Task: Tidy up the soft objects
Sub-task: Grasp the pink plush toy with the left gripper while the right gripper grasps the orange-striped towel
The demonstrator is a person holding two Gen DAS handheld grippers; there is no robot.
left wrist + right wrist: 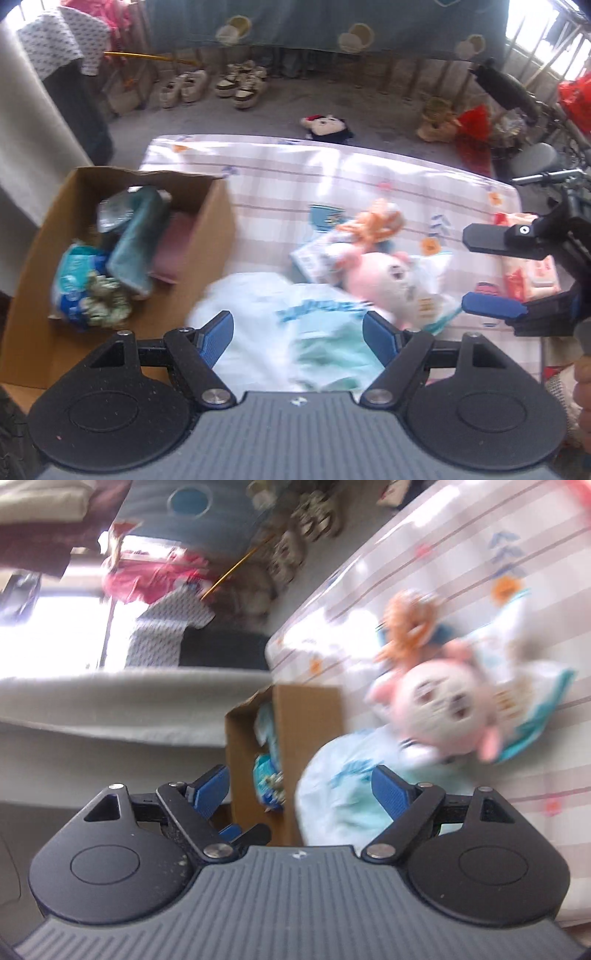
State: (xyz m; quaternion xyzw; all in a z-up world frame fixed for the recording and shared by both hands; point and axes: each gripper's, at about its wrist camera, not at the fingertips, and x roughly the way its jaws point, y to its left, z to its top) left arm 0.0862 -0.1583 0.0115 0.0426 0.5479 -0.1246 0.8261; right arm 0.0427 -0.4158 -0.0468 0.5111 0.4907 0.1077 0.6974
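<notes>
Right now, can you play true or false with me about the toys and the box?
1. The cardboard box already has things inside. True.
2. The pink plush toy is in the box. False: it lies on the checked bedcover, outside the box.
3. The left gripper is open. True: its jaws stand wide apart over a white and mint plastic bag.
4. The right gripper is squeezing the plush toy. False: it is open and holds nothing.
5. A black and white plush lies on the floor beyond the bed. True.
</notes>
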